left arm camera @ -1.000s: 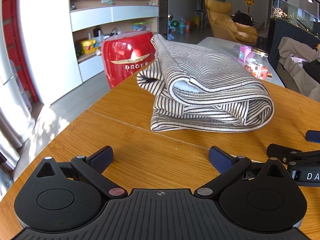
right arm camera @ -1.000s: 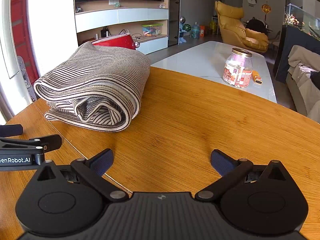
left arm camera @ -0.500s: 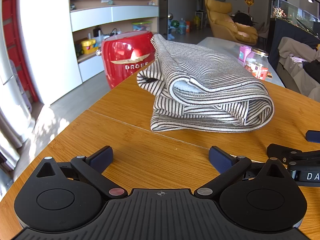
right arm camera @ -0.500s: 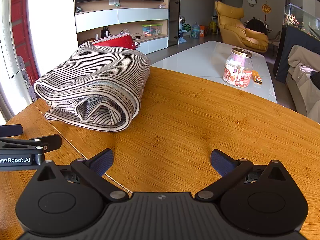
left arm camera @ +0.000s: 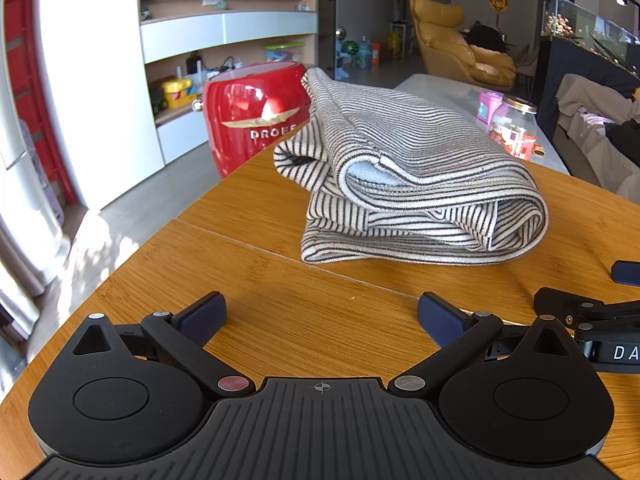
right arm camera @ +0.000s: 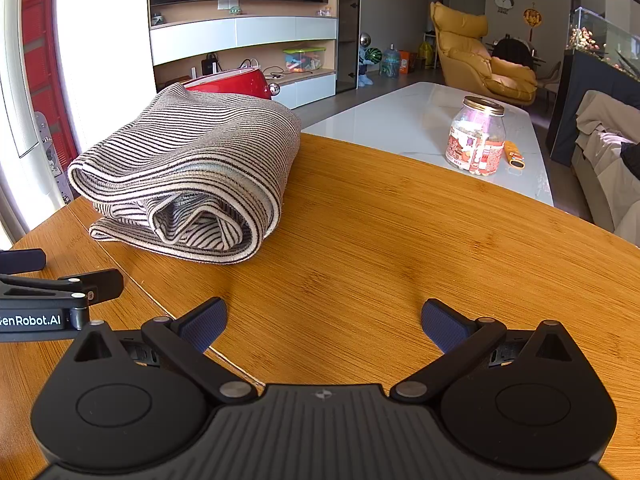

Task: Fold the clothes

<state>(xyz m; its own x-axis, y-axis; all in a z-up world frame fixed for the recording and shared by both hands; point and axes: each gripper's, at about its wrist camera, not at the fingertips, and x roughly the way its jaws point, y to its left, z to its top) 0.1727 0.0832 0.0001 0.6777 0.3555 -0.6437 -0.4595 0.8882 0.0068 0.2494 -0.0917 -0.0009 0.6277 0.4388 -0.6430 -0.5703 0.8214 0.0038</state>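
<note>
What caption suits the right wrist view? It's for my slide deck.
Open right tongs rest empty before a folded striped garment on a wooden table.

Bright daylight enters from the left, blowing out the white wall (left arm camera: 92,80) and dappling the floor (left arm camera: 92,248). The counter (right arm camera: 400,240) shows a soft sheen, with faint shadows under the striped garment (right arm camera: 192,176). Both views are sharp, with fisheye bending at the edges.
</note>
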